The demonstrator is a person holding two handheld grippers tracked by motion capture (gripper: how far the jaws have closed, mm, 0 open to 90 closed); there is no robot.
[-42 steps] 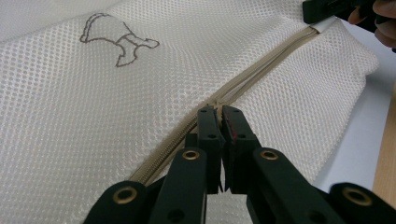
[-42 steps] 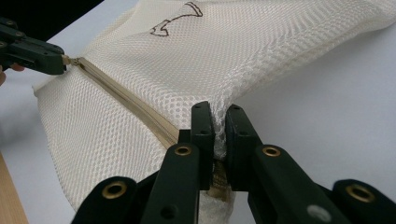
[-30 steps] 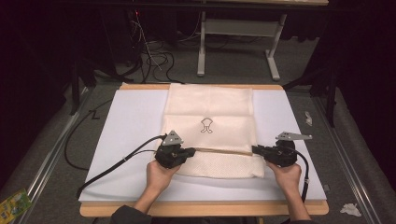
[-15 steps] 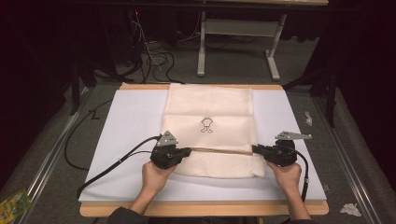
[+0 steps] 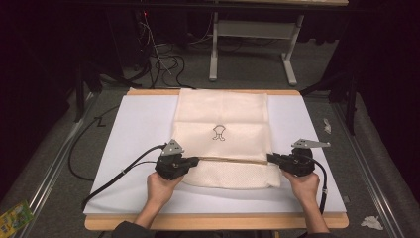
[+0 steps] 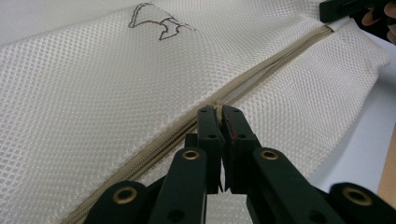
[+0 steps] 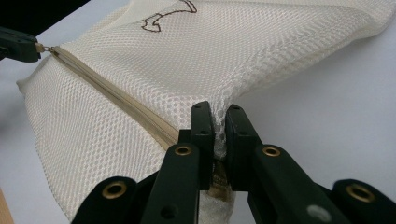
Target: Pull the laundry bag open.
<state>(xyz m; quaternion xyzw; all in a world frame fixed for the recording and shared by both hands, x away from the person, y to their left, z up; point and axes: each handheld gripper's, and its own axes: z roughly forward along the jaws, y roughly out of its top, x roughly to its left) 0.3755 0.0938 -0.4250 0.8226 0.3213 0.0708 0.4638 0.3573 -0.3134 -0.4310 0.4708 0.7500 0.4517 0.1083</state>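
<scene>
A cream mesh bag point(image 5: 223, 119) with a small dark logo point(image 5: 218, 132) lies flat on a white board point(image 5: 138, 124). A tan zipper point(image 5: 233, 159) runs across its near part. At the zipper's left end, my left gripper point(image 5: 195, 160) is shut on the zipper pull; the left gripper view shows the jaws point(image 6: 219, 114) pinching the tan pull, with the zipper point(image 6: 271, 63) stretching away. My right gripper point(image 5: 270, 157) is shut on the bag's right edge, where the mesh point(image 7: 233, 46) bunches between its jaws point(image 7: 218, 114).
The board rests on a wooden table point(image 5: 213, 221). Black cables point(image 5: 119, 171) trail from the grippers over the board's left part. Crumpled paper point(image 5: 371, 222) and a green packet point(image 5: 12, 215) lie on the floor. A desk frame point(image 5: 252, 29) stands behind the table.
My left gripper has shifted a little to the left along the zipper line, still shut on the pull. The right gripper has stayed where it was.
</scene>
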